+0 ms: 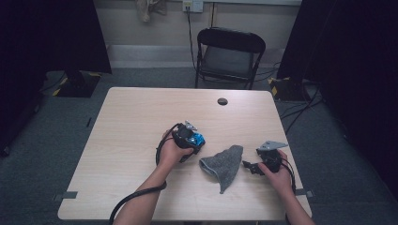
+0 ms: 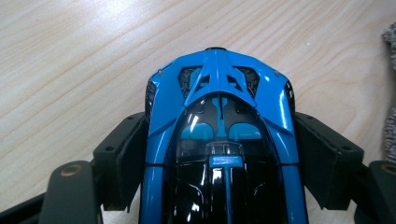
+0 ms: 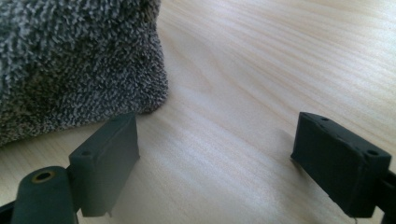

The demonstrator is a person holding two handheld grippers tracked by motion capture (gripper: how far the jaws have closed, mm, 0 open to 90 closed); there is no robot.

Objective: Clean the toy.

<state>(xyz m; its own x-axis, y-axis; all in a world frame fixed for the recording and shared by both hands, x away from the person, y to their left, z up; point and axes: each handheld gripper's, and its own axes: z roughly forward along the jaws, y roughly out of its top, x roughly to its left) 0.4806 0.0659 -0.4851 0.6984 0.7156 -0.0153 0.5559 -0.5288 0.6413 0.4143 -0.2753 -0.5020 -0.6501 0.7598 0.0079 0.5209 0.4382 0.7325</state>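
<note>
From the high view I see my left claw (image 1: pixel 196 139) near the middle of the tabletop (image 1: pixel 131 122), holding a blue toy car (image 1: pixel 199 138), and just to its right lies a grey cloth (image 1: pixel 224 164) in a cone-like fold. My right claw (image 1: pixel 248 166) rests at the right edge of this cloth, low on the tabletop. I think the car is kept beside the cloth so the two can meet, maybe for wiping or wrapping. In the left gripper view, the car (image 2: pixel 219 135) sits between the two jaws, which press on its sides; this firm grip is not clear from above. In the right gripper view, the jaws stand wide apart with nothing between them, and the cloth (image 3: pixel 70 60) touches the left jaw, ready to be taken.
</note>
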